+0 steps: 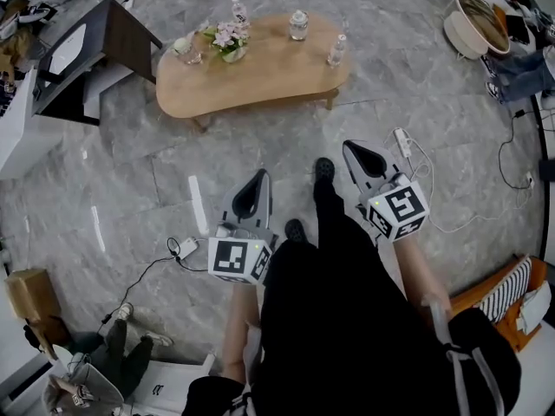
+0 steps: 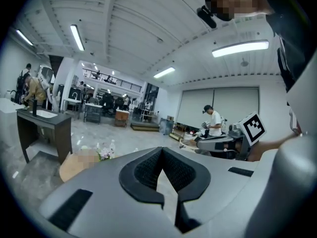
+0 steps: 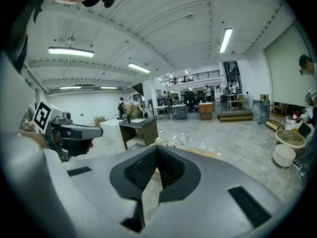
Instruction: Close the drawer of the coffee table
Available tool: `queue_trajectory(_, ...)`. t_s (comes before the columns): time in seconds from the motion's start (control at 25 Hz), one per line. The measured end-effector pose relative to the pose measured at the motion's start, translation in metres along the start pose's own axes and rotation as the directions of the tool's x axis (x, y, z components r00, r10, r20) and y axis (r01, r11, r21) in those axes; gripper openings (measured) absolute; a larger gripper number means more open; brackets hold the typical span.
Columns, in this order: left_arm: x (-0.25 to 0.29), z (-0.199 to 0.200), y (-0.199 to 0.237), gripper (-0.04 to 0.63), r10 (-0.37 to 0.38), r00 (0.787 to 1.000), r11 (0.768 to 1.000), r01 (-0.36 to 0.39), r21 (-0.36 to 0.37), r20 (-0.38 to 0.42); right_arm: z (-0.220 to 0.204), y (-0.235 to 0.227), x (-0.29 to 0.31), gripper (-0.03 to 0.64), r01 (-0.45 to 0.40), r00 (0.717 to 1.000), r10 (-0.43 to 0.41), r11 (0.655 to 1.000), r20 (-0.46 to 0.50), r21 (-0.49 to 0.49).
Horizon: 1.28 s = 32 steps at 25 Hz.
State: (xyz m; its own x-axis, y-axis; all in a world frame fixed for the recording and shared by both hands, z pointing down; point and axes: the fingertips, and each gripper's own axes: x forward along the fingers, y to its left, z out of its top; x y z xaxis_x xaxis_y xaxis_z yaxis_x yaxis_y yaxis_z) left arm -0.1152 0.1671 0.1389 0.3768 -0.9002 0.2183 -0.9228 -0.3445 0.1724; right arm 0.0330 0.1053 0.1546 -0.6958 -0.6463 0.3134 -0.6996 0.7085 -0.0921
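The light wooden coffee table [image 1: 260, 81] stands on the grey marble floor ahead of me. It carries a flower vase [image 1: 228, 42] and several bottles. No drawer shows on it from here. My left gripper [image 1: 260, 173] and right gripper [image 1: 349, 145] are held level in the air, well short of the table, on either side of my black-clad legs. Both are shut with nothing between the pads. In the left gripper view the table [image 2: 67, 168] lies low at the left beyond the left gripper [image 2: 162, 148]. In the right gripper view the table's edge [image 3: 213, 154] peeks over the right gripper [image 3: 156, 147].
A dark desk [image 1: 108, 37] stands left of the table. A round white basket [image 1: 473, 20] sits at the far right. A power strip with cables [image 1: 403, 141] lies on the floor at the right, an adapter [image 1: 185, 248] at the left. A seated person [image 1: 104, 358] is at the lower left.
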Motion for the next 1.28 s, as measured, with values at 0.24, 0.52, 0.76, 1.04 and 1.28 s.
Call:
queue_trajectory(0.24, -0.075, -0.022, -0.027, 0.012, -0.024, 1.0, 1.0, 0.024, -0.02, -0.004, 0.001, 0.069, -0.064, 0.012, -0.009, 0.999, 0.011, 0.999, 0.051, -0.03)
queue_trajectory(0.52, -0.124, -0.022, -0.05, 0.012, -0.058, 0.998, 0.998, 0.058, -0.018, 0.013, 0.005, 0.107, -0.125, 0.012, 0.011, 0.995, -0.007, 0.999, 0.095, -0.036)
queue_trajectory(0.76, -0.138, -0.01, -0.077, 0.012, -0.091, 0.995, 0.995, 0.09, 0.035, 0.032, -0.001, 0.111, -0.165, 0.012, 0.04, 0.99, -0.039, 0.999, 0.136, -0.008)
queue_trajectory(1.04, -0.134, -0.005, -0.098, 0.012, -0.101, 0.994, 0.994, 0.1, 0.032, 0.031, 0.001, 0.104, -0.186, 0.012, 0.055, 0.987, -0.052, 0.998, 0.15, -0.016)
queue_trajectory(1.28, -0.133, -0.006, -0.099, 0.012, -0.09, 0.996, 0.996, 0.089, 0.02, 0.024, 0.001, 0.103, -0.188, 0.012, 0.05, 0.988, -0.047, 0.999, 0.146, -0.016)
